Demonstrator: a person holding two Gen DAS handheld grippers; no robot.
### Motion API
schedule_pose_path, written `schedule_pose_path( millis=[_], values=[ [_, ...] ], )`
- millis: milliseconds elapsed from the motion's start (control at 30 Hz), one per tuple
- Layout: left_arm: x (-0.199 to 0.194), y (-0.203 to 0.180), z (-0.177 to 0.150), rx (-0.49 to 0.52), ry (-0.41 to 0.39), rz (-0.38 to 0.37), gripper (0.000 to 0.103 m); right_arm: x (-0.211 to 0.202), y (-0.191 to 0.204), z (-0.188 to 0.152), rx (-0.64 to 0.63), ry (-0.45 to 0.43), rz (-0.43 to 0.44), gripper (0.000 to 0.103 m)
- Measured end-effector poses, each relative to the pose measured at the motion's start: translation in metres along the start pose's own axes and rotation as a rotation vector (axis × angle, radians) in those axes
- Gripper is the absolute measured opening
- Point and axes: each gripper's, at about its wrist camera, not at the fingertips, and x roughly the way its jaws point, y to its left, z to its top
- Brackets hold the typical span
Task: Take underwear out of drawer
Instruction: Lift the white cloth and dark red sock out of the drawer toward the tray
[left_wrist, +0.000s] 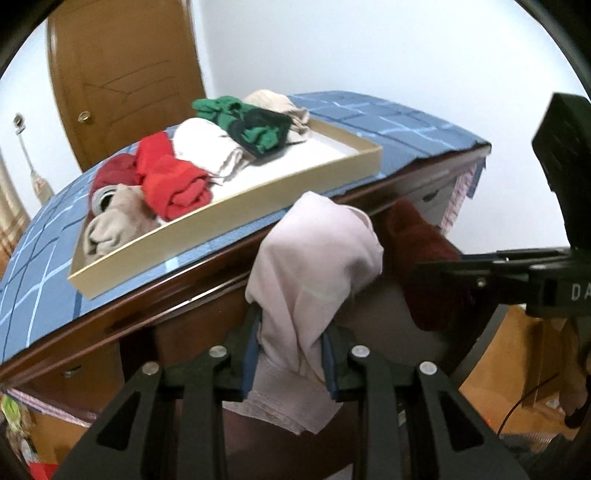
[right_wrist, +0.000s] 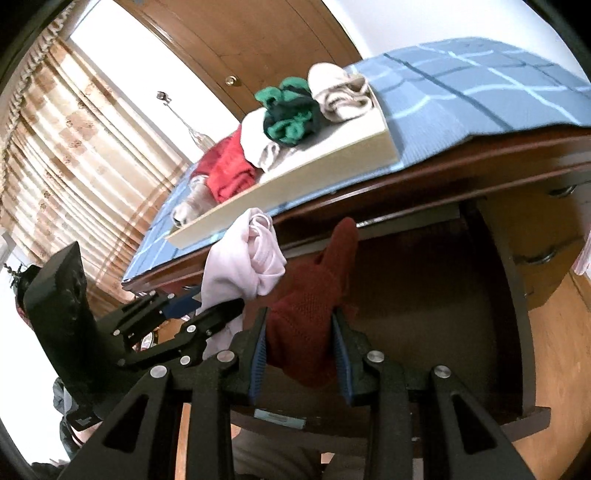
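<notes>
My left gripper (left_wrist: 291, 350) is shut on pale pink underwear (left_wrist: 314, 266), which bunches up above the jaws and hangs below them. In the right wrist view the same pink underwear (right_wrist: 243, 269) shows at the left, in the left gripper (right_wrist: 207, 314). My right gripper (right_wrist: 301, 347) is shut on dark red underwear (right_wrist: 310, 306), whose tip points up toward the desk edge. That dark red underwear (left_wrist: 424, 266) also appears at the right of the left wrist view. Both pieces hang above the open wooden drawer (right_wrist: 424, 302), in front of the desk.
A cream tray (left_wrist: 236, 206) on the blue checked cloth (left_wrist: 388, 125) holds several rolled garments: red, white, green, beige. A brown door (left_wrist: 125, 74) stands behind, curtains (right_wrist: 74, 155) at the left. Closed drawers with handles (right_wrist: 539, 254) lie to the right.
</notes>
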Motion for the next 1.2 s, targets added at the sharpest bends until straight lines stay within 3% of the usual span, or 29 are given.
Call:
schedule_pose_path(
  millis=[500,933,1200],
  values=[
    [-0.041,0.0,-0.005,-0.122,-0.081,0.024,0.028,-0.038,0.029,0.001,-0.067,-0.119,-0.012,0.035],
    [-0.084,0.023,0.004,-0.224,-0.189,-0.005,0.028,-0.064,0.047,0.017,-0.114,-0.194,-0.007,0.035],
    [-0.087,0.024,0.028,-0.201,-0.222,0.026,0.028,-0.072,0.058,0.042,-0.16,-0.249,-0.025,0.035]
  ],
)
